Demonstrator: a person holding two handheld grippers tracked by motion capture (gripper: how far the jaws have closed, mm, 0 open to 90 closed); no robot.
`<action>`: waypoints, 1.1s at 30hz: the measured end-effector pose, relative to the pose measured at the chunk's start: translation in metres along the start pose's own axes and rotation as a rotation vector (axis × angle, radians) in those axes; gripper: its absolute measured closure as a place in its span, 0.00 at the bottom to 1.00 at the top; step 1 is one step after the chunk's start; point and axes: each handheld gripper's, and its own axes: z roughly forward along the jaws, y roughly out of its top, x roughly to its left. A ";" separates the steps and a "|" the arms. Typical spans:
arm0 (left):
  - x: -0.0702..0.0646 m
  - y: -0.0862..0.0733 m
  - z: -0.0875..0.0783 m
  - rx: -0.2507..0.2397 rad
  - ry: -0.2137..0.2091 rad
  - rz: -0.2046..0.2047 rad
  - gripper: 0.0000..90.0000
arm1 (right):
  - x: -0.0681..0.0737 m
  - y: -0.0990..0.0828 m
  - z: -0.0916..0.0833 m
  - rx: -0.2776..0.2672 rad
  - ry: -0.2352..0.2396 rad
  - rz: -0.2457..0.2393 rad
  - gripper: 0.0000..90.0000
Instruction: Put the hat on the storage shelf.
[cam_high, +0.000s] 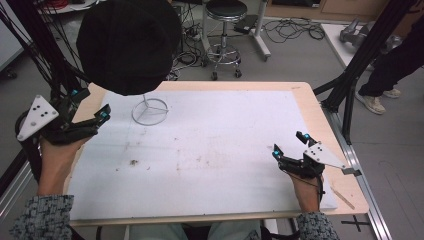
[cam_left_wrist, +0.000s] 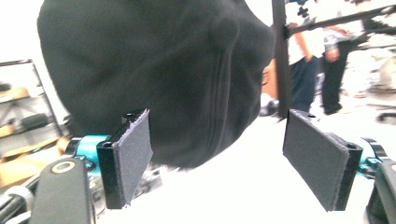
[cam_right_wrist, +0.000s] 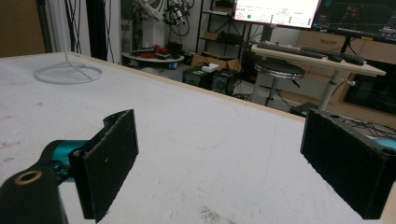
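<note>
A black hat (cam_high: 127, 45) sits on top of a thin white wire stand (cam_high: 149, 111) at the far left of the white surface (cam_high: 210, 150). My left hand-held gripper (cam_high: 102, 116) hovers just beside the hat's lower edge, jaws spread wide and holding nothing. In the left gripper view the hat (cam_left_wrist: 159, 74) hangs ahead and between the two pads (cam_left_wrist: 133, 154), not yet touched.

My right hand-held gripper (cam_high: 290, 142) rests low near the right edge of the surface, well apart from the hat, also spread open and empty. In the right gripper view the stand's ring base (cam_right_wrist: 67, 73) shows far off.

The risk, as I judge it: the stand looks light and top-heavy. If I push in sideways before closing, or pull the soft hat across instead of lifting it up, the stand could tip or slide. A shallow pinch of loose cloth might also slip free.
</note>
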 end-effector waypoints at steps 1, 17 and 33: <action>-0.001 -0.004 -0.003 0.004 0.016 -0.003 0.27 | 0.000 0.000 0.000 0.001 0.000 0.003 0.11; -0.019 -0.067 -0.026 0.102 0.155 -0.098 0.25 | 0.000 0.000 0.001 0.004 0.004 0.010 0.11; -0.026 -0.091 -0.028 0.158 0.162 -0.128 0.24 | 0.000 0.000 0.002 0.008 0.000 0.003 0.11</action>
